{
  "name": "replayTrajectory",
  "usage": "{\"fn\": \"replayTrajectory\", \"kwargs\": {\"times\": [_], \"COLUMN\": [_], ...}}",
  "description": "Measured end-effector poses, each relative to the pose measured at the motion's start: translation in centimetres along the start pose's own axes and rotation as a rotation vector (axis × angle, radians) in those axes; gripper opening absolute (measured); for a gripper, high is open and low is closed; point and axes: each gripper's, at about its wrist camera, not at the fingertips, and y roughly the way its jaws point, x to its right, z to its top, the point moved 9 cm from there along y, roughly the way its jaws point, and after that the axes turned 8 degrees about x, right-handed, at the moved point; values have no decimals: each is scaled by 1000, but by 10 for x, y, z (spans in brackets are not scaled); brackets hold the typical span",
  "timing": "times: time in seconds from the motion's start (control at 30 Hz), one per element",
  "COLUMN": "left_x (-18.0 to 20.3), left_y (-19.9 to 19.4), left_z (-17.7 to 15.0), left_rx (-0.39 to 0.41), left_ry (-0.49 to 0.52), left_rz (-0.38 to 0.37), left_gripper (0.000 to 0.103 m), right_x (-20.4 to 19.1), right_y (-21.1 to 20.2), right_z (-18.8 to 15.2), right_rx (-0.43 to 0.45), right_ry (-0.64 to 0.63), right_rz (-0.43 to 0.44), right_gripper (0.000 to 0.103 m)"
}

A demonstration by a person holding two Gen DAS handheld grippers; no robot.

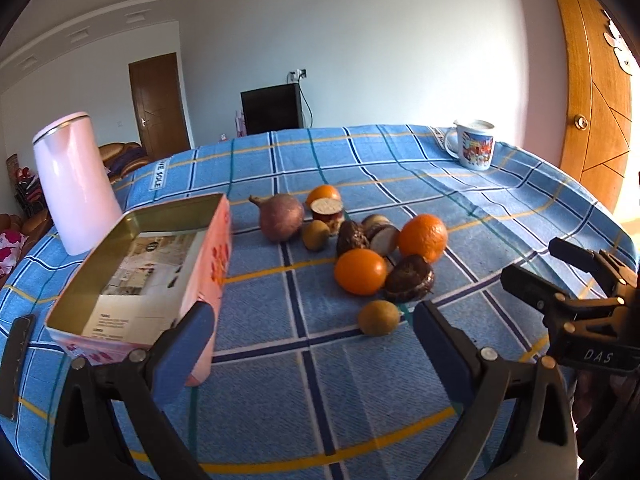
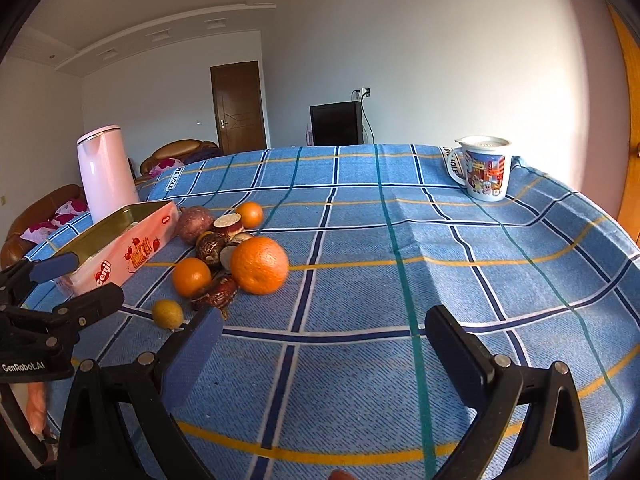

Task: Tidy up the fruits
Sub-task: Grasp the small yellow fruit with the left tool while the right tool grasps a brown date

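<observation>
Your table wears a blue plaid cloth. At about ten o'clock in the left wrist view stands a pink kettle, and just right of it lies an open pink tin, its far corner close to the fruit. Your left gripper hangs low over the cloth at six o'clock with its jaws spread wide and nothing between them; the blue pad of its left finger overlaps the tin's near corner in the picture, though you cannot tell whether it touches.

The fruit sits in a loose cluster near the middle of the table, at about twelve o'clock from that gripper. From the left: a purple round fruit, a small brown fruit, a cut piece with a pale face and a small orange behind it, a dark wrinkled piece, a mid-sized orange, another dark piece, and the largest orange. One yellowish fruit lies apart, nearest you.

Your right gripper is also wide open and empty, over bare cloth, with the cluster at ten o'clock. A printed mug stands at one o'clock near the far edge.
</observation>
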Motion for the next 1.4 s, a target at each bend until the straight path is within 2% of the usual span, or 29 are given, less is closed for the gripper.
{"fn": "replayTrajectory", "kwargs": {"times": [0.03,0.1,0.2,0.3,0.4,0.43,0.5,0.57,0.6,0.73,0.87,1.1,1.23,1.4], "left_x": [4,9,17,26,30,31,30,29,27,18,1,-19,-25,-33], "left_y": [3,10,17,23,33,36,35,35,34,27,21,12,7,1], "left_z": [-2,-6,-10,-13,-21,-24,-22,-22,-23,-21,-14,-6,-4,1], "left_rx": [-14,-47,-82,-118,-175,-195,-191,-191,-189,-168,-127,-72,-46,-6], "left_ry": [-2,-11,-15,-17,-32,-41,-48,-53,-55,-57,-70,-67,-69,-63], "left_rz": [-13,-36,-64,-103,-133,-142,-138,-140,-143,-139,-108,-63,-50,-22], "left_gripper": [94,92,80,78,62,53,52,34,30,30,30,30,30,30], "right_x": [3,5,8,10,11,10,5,-5,-10,-37,-60,-83,-84,-87], "right_y": [0,-1,-3,-4,-5,-5,-2,1,2,9,21,46,57,51], "right_z": [-1,-3,-4,-4,-4,-4,-4,-3,-1,4,4,-10,-17,-14], "right_rx": [-3,-5,-1,2,-1,-3,-17,-33,-37,-71,-127,-253,-312,-278], "right_ry": [12,25,35,49,59,59,57,44,34,-15,-68,-80,-60,-77], "right_rz": [4,15,24,37,45,50,70,98,110,166,200,239,252,267], "right_gripper": [102,102,102,101,99,97,90,81,79,75,59,54,38,36]}}
